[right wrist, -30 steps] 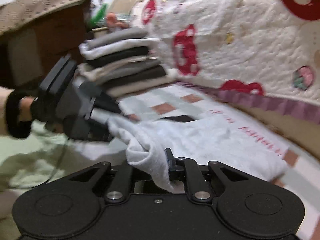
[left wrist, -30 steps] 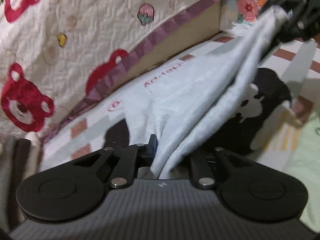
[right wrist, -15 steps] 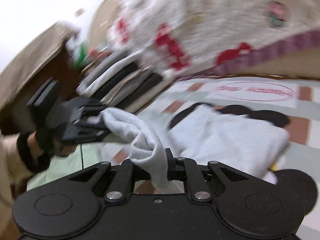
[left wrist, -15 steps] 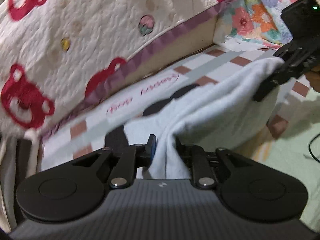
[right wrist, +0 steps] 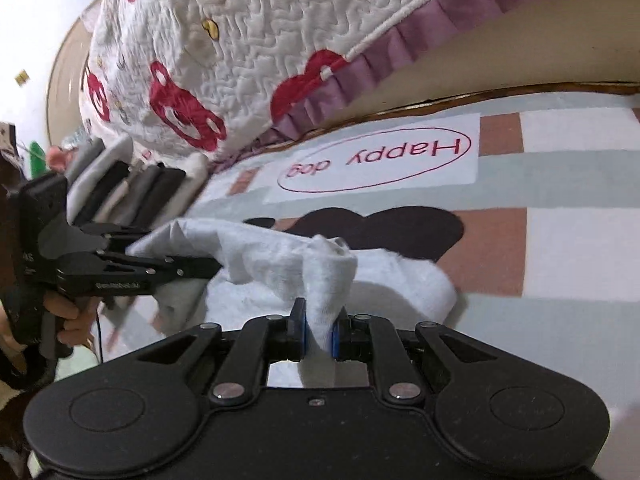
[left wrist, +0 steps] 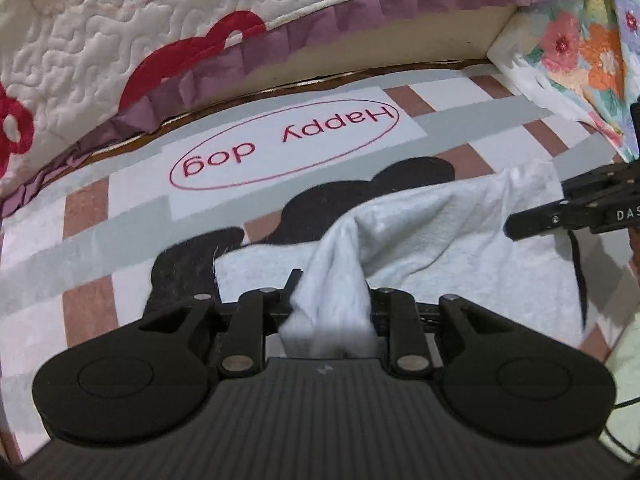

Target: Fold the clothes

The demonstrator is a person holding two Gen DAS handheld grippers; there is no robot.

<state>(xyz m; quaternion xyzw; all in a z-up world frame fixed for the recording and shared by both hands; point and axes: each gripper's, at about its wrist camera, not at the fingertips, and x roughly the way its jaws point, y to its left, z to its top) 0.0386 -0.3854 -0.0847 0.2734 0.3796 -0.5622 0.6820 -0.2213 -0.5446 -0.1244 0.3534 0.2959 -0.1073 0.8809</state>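
A white garment (left wrist: pixel 432 236) lies on a patterned rug. My left gripper (left wrist: pixel 332 300) is shut on a bunched fold of it and holds that fold just above the rug. My right gripper (right wrist: pixel 319 328) is shut on another fold of the same white garment (right wrist: pixel 280 256). The right gripper shows at the right edge of the left wrist view (left wrist: pixel 568 212). The left gripper shows at the left of the right wrist view (right wrist: pixel 132 270). The cloth sags between the two grippers, and its lower layer rests on the rug.
The rug (left wrist: pixel 280 148) has a red "Happy dog" oval and black dog shapes. A quilted bedspread with red bears (right wrist: pixel 224 40) hangs along the far side. A stack of folded clothes (right wrist: pixel 128 184) stands at the left. A floral cloth (left wrist: pixel 580 48) sits at the far right.
Both grippers have come down and toward me with the garment. The cloth, stretched up between them before, now lies low and folded over on the rug.
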